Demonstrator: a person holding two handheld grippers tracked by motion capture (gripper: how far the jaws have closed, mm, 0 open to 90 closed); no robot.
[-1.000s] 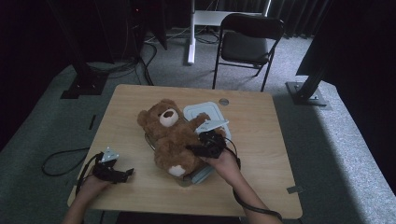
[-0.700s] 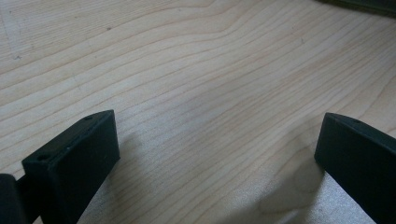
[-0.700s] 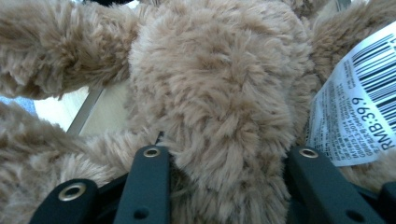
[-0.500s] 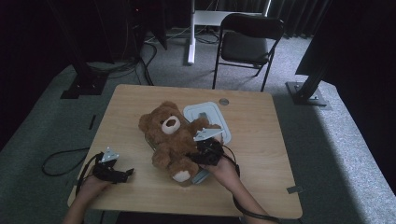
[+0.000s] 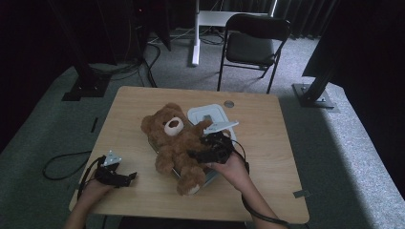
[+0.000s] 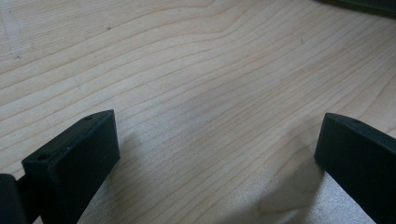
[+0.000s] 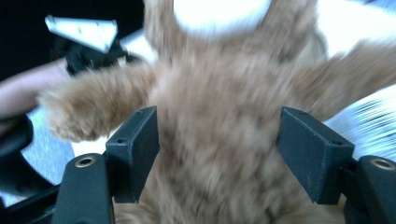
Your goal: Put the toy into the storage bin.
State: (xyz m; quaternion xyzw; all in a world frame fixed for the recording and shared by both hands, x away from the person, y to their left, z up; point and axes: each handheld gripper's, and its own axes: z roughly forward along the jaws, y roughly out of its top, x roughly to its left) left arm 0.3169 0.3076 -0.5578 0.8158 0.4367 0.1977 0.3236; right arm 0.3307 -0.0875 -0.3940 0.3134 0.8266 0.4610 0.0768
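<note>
With the right gripper (image 5: 200, 155) spread wide, its jaws having just been opening around the teddy bear (image 5: 179, 143) lying mid-table over a white tray (image 5: 210, 113), lift clear without snagging fur, while the left gripper (image 5: 125, 176), also spread, rests near-left

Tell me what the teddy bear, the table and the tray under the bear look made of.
Bear: plush, fuzzy brown pile, paler muzzle.
Table: light wood or wood-look laminate, matte, with visible grain.
Tray: probably plastic, pale grey; mostly hidden.
</note>
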